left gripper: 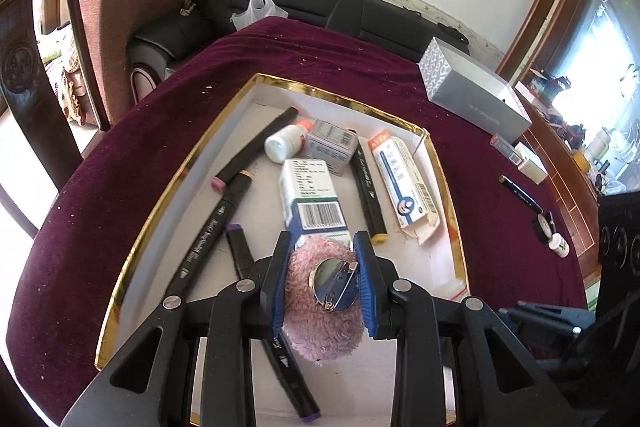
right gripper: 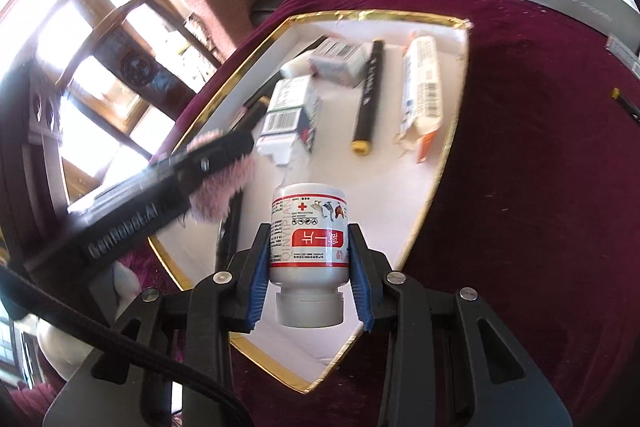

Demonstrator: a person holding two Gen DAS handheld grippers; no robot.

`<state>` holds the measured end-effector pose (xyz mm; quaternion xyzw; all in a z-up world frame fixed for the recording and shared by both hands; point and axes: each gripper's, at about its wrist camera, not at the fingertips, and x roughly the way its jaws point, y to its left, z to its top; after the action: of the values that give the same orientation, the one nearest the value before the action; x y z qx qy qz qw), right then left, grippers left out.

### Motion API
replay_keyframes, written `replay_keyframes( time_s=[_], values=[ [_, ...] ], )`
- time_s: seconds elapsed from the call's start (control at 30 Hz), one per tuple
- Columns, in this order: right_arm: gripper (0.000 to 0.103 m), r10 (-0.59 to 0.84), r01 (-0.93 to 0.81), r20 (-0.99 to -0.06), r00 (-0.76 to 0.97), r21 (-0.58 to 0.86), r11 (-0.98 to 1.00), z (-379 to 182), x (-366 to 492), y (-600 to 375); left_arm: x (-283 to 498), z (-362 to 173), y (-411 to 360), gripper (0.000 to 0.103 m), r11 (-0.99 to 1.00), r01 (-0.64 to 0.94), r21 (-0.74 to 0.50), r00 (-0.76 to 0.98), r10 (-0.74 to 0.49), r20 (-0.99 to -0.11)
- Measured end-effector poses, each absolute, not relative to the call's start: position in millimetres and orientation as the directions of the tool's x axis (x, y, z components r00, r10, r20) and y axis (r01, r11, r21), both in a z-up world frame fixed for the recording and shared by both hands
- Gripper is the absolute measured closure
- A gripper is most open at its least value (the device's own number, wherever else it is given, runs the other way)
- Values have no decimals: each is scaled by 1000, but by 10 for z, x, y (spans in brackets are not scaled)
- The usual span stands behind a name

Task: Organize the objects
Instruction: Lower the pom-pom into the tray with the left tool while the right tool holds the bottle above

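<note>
The left gripper [left gripper: 322,259] is clamped on a pink fluffy brooch [left gripper: 326,301], pin back facing the camera, above the near end of the gold-rimmed tray [left gripper: 160,187]. The right gripper [right gripper: 308,247] squeezes a white bottle [right gripper: 308,243], cap toward the camera, over the tray's near corner. In the tray lie black markers [left gripper: 366,187], a blue-and-white box [left gripper: 310,199], a small grey box [left gripper: 332,145], a second white bottle [left gripper: 284,145] and a long carton [left gripper: 404,183]. On the maroon cloth [left gripper: 120,155] beyond sits a grey box [left gripper: 476,99]; the small items at its right edge are blurred, perhaps a pen and jar.
</note>
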<state>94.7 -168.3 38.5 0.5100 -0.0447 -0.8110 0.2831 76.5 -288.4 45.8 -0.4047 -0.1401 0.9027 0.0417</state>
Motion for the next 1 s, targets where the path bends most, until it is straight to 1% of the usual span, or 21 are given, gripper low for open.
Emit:
replay_keyframes(
  time_s=[0.13,0.33,0.53,0.7,0.83,1.0],
  values=[
    [69,-503,443,-805,-315,344,-828,355,999,-1767,754,469,-2935,77,-958,44,-284,-671,182,-719],
    [69,-499,446,-799,-335,332,-831,374,1002,-1720,679,481,-2882,77,-958,19,-286,-661,203,-722],
    [69,-500,407,-785,-365,349,-844,383,973,-1557,496,548,-2654,77,-974,-33,-223,-660,189,-728],
    [69,-513,381,-771,-378,376,-845,389,958,-1426,282,487,-2478,77,-983,-58,-177,-642,172,-747],
    [69,-517,393,-766,-381,372,-841,407,956,-1411,96,386,-2339,78,-982,-79,-171,-606,184,-774],
    [69,-511,423,-769,-384,346,-838,406,974,-1476,-104,265,-2160,77,-989,-106,-107,-581,149,-800]
  ],
)
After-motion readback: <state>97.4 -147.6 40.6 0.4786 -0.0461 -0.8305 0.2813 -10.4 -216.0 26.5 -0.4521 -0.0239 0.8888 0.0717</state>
